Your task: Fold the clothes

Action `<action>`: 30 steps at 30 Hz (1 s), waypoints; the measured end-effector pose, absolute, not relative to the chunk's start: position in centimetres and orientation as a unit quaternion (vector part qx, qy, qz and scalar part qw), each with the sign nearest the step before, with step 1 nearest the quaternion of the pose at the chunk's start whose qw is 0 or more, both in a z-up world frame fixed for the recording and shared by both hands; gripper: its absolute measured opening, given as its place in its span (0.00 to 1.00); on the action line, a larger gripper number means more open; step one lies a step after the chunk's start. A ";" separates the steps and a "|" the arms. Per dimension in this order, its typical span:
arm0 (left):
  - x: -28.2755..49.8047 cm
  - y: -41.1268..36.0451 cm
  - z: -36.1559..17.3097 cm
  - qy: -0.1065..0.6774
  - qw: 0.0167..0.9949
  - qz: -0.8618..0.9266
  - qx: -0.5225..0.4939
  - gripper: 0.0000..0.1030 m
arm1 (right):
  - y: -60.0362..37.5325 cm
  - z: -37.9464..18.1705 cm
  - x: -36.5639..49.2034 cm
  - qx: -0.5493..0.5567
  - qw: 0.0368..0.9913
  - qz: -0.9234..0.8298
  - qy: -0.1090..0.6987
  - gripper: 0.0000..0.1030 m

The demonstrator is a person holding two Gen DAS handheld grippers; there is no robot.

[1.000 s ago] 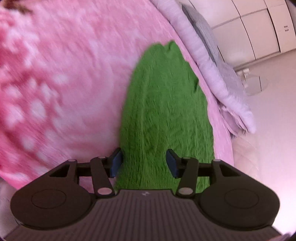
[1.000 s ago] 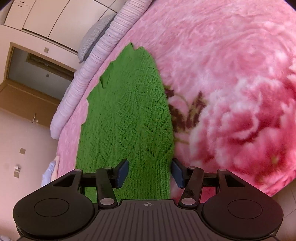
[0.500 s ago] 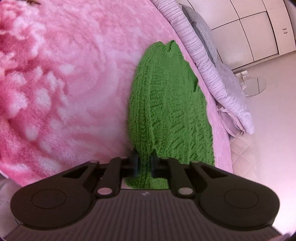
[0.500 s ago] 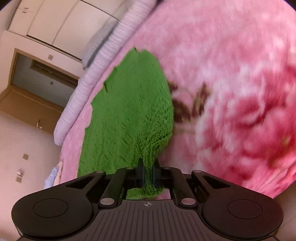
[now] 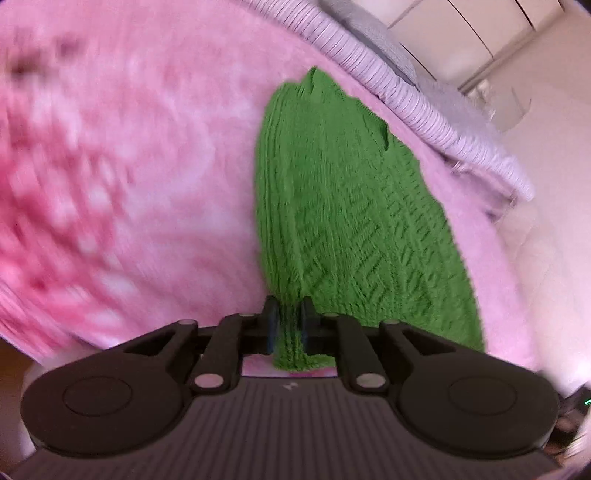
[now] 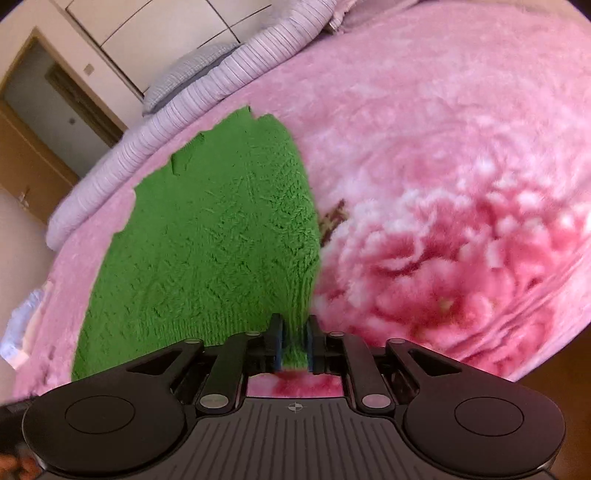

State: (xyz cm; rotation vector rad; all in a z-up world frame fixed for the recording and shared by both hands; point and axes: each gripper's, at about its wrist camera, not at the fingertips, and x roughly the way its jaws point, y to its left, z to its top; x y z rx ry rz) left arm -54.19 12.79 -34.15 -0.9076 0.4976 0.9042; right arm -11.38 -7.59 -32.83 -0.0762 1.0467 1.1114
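Note:
A green knitted garment (image 5: 351,206) lies spread on a pink flowered blanket (image 5: 129,166). It also shows in the right wrist view (image 6: 221,240). My left gripper (image 5: 287,325) is shut on the garment's near hem, at its left corner, and the cloth rises in a ridge into the jaws. My right gripper (image 6: 294,341) is shut on the near hem at its right corner, lifting that corner off the blanket (image 6: 443,184). The far end of the garment lies flat.
A lilac striped rolled quilt (image 5: 388,85) and a grey pillow (image 6: 184,81) lie beyond the garment along the bed's far side. A doorway (image 6: 44,122) and white cupboards (image 6: 147,33) stand behind. The bed's edge drops off near both grippers.
One second ago both grippers were open over the near hem. They have closed on it and raised its two corners, and both views have shifted.

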 end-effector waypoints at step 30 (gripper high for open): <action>-47.4 11.6 -33.8 0.296 0.781 0.437 -0.333 0.10 | -3.2 -31.8 -18.8 -0.160 0.722 0.597 0.310 0.16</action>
